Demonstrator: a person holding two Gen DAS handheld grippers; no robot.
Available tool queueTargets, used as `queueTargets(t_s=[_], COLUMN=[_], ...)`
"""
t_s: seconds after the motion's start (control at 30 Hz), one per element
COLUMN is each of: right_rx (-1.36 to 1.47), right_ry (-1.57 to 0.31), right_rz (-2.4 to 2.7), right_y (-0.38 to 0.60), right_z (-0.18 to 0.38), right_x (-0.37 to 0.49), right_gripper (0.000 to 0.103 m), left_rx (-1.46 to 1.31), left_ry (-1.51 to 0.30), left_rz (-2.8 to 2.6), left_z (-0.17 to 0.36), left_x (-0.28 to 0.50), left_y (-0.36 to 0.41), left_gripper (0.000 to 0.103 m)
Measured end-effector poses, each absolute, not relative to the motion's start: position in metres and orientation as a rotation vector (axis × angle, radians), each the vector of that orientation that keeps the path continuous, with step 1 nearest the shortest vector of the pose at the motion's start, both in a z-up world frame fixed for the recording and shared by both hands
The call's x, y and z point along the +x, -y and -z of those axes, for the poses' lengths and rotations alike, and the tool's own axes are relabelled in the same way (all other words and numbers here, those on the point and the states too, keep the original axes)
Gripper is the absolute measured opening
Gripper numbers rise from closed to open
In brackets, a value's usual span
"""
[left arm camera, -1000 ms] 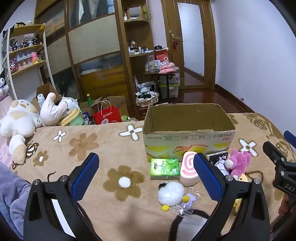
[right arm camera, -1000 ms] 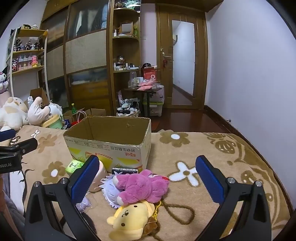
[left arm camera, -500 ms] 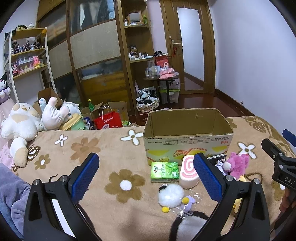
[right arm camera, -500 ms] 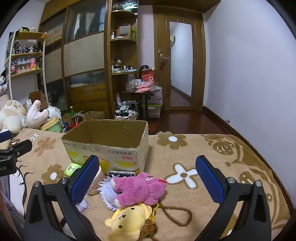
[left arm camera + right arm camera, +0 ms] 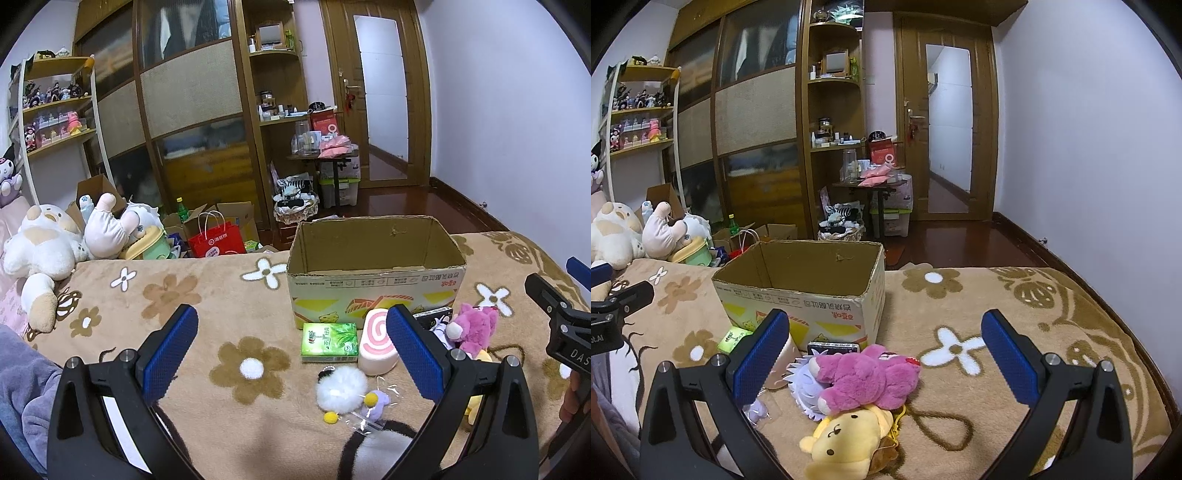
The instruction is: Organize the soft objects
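An empty cardboard box (image 5: 373, 288) (image 5: 798, 295) stands open on a flowered blanket. In front of it lie a green tissue pack (image 5: 330, 341), a pink swirl cushion (image 5: 376, 345), a white fluffy pompom (image 5: 341, 389), a pink plush bear (image 5: 868, 376) (image 5: 471, 328) and a yellow plush bear (image 5: 846, 439). My left gripper (image 5: 291, 354) is open above the blanket, left of the toys. My right gripper (image 5: 884, 354) is open over the pink plush, holding nothing.
Large plush animals (image 5: 40, 251) lie at the blanket's far left. A red paper bag (image 5: 216, 243) and boxes sit on the floor beyond the bed edge. Wardrobe, shelves and a door stand behind. A small black box (image 5: 833, 347) leans against the cardboard box.
Both grippers have drawn back and risen slightly, so the box and toys sit a little lower and farther in view. Nothing was grasped.
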State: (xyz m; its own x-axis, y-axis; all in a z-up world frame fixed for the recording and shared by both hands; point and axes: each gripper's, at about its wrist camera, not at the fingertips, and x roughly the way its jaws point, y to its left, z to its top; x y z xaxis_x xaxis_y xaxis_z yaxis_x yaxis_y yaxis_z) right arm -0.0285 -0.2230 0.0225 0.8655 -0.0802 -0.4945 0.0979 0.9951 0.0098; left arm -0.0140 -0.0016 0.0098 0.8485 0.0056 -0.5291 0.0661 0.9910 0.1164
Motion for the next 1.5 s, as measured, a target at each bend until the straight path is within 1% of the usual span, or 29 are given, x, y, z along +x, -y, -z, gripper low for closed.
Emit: queueTargets(t_s=[1.5], right_rx=[0.046], right_ry=[-0.521], right_rz=[0.093], right_y=[0.2257], right_z=[-0.0237], right_x=[-0.0297], right_gripper=[0.103], left_rx=[0.135], left_ry=[-0.556], left_rz=[0.029], left_z=[-0.01], left_x=[-0.0145], left_y=[0.0012], left_gripper=[0.101])
